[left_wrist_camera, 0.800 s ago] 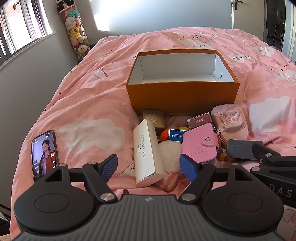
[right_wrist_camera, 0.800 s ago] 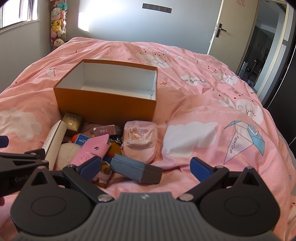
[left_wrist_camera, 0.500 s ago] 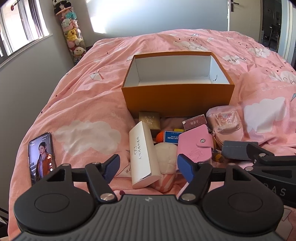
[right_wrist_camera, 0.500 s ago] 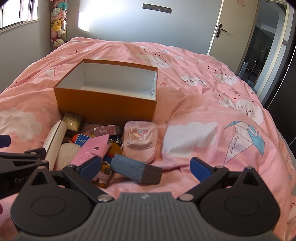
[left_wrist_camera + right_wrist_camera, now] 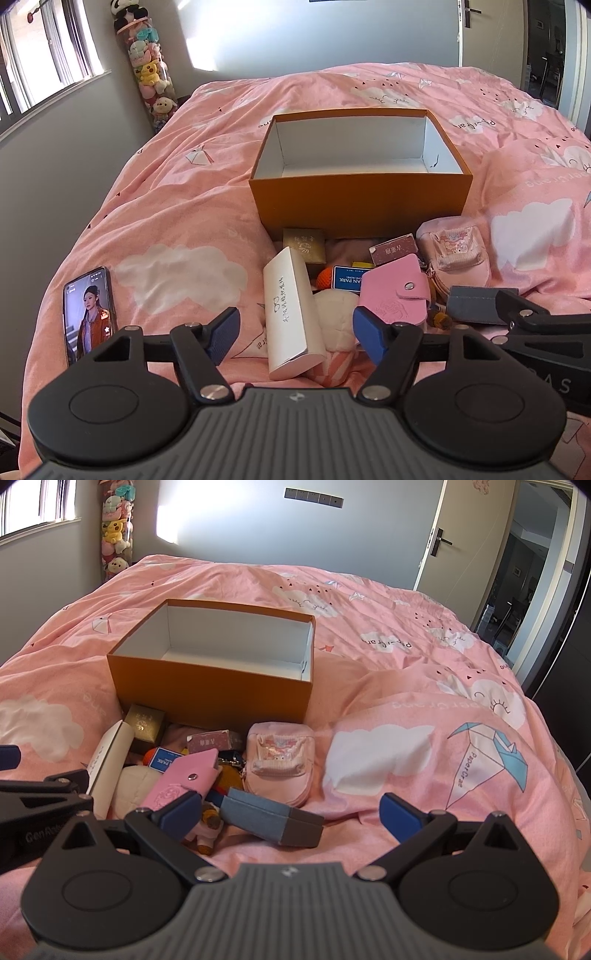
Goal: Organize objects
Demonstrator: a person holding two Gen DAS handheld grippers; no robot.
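on the pink bed (image 5: 177,206), before the empty orange cardboard box (image 5: 360,199), the stiff, light-looking white oblong case (image 5: 290,314) suits a grip across its long sides; left tool (image 5: 295,334) and right tool (image 5: 290,814) both gape, empty.

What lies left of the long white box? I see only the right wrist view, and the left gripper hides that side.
Observer: A phone lies face up on the pink bedspread, apart from the pile, screen lit.
Operator: Is the left gripper open?
Observer: Yes, the left gripper is open and empty; the white box lies just ahead of it.
Operator: Anything under that box?
Observer: A pink-striped item pokes out beneath its near end.
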